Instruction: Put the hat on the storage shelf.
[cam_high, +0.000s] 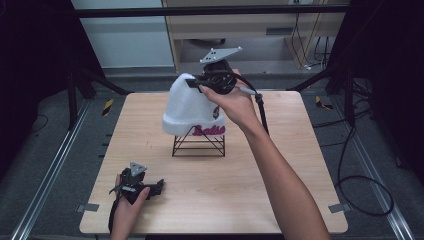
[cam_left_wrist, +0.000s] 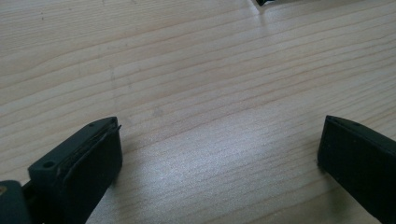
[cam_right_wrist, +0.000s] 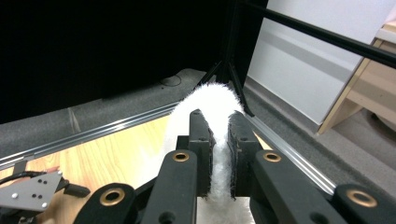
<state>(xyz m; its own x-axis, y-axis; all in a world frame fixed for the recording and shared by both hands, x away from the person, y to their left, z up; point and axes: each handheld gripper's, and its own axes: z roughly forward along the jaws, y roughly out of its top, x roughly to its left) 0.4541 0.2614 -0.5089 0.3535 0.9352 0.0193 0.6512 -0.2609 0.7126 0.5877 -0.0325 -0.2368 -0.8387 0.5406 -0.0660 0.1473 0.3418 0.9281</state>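
A white knit hat (cam_high: 187, 107) with red lettering on its cuff sits over a black wire stand (cam_high: 198, 143) in the middle of the wooden table (cam_high: 280, 165). My right gripper (cam_high: 196, 83) is at the hat's crown, shut on a fold of the white fabric; in the right gripper view the hat (cam_right_wrist: 210, 100) bulges up between and beyond the jaws of my right gripper (cam_right_wrist: 220, 135). My left gripper (cam_high: 159, 186) rests low on the table near its front left corner. In the left gripper view my left gripper (cam_left_wrist: 219, 144) stands open, with bare wood between its jaws.
Black frame posts (cam_high: 75, 85) stand at the table's left and right back corners. Cables (cam_high: 360, 180) trail on the grey floor to the right. A wooden cabinet (cam_high: 240, 30) stands beyond the table's far edge.
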